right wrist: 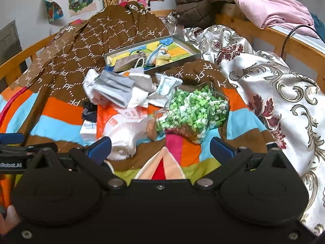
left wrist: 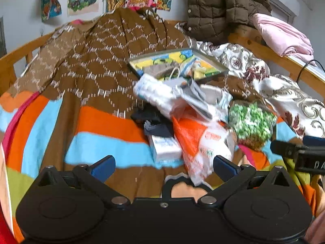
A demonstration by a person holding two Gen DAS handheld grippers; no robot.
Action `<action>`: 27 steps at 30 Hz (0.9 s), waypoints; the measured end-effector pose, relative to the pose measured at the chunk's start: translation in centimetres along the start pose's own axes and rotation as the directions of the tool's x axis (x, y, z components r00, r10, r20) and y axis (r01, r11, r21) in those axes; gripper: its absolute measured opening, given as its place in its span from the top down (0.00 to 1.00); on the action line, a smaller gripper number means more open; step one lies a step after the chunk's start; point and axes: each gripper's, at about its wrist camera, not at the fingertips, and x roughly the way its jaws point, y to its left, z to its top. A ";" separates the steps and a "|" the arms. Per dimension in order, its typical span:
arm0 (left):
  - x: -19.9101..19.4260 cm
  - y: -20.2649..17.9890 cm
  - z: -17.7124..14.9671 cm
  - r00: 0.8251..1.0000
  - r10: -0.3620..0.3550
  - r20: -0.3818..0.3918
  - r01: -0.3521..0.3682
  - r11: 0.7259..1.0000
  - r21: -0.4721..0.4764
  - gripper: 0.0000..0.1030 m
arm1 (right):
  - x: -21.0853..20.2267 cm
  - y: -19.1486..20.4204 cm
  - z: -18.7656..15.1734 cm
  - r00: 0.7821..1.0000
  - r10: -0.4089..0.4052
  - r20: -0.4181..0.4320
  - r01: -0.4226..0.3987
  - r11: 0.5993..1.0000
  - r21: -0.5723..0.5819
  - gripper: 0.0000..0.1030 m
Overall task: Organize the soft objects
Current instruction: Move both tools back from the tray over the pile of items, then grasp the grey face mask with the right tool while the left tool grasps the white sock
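A heap of soft things lies mid-bed: white and grey socks [right wrist: 113, 89], a white towel roll [right wrist: 124, 142], an orange and white plastic bag [left wrist: 195, 140], a dark sock [left wrist: 156, 120] and a small white box [left wrist: 164, 148]. A glass jar of green paper stars [right wrist: 193, 111] with a cork lies on its side. My left gripper [left wrist: 162, 164] is open just short of the box and bag. My right gripper [right wrist: 160, 147] is open, the towel roll by its left finger, the jar ahead. Neither holds anything.
A metal tin [right wrist: 154, 55] with colourful contents sits behind the heap on a brown patterned blanket [right wrist: 85, 46]. A white floral quilt [right wrist: 274, 85] lies right, a brown jacket [left wrist: 219, 6] and pink cloth [right wrist: 270, 6] hang on the wooden bed rail [right wrist: 270, 32]. A striped sheet [left wrist: 97, 134] covers the bed.
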 end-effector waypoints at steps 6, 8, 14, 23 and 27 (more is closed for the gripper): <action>1.2 1.3 2.6 0.997 0.001 0.072 -0.001 1.000 0.000 0.01 | 2.4 -0.1 0.7 0.999 0.043 0.031 -0.042 0.999 -0.024 0.01; 2.0 1.8 3.3 0.997 0.002 0.080 -0.002 1.000 -0.003 0.01 | 3.0 0.5 0.9 0.997 0.059 0.046 -0.056 0.996 -0.063 0.01; 4.8 4.2 5.2 0.996 -0.024 0.082 0.031 0.996 -0.085 0.01 | 4.4 2.9 1.7 0.989 0.097 0.116 -0.071 0.975 -0.213 0.01; 9.4 7.0 8.3 0.994 -0.061 0.090 0.080 0.971 -0.226 0.01 | 8.1 6.1 3.9 0.963 0.177 0.203 -0.103 0.938 -0.331 0.01; 11.3 7.4 9.3 0.991 -0.092 0.098 0.115 0.956 -0.271 0.02 | 10.1 7.5 4.4 0.954 0.207 0.217 -0.120 0.926 -0.359 0.02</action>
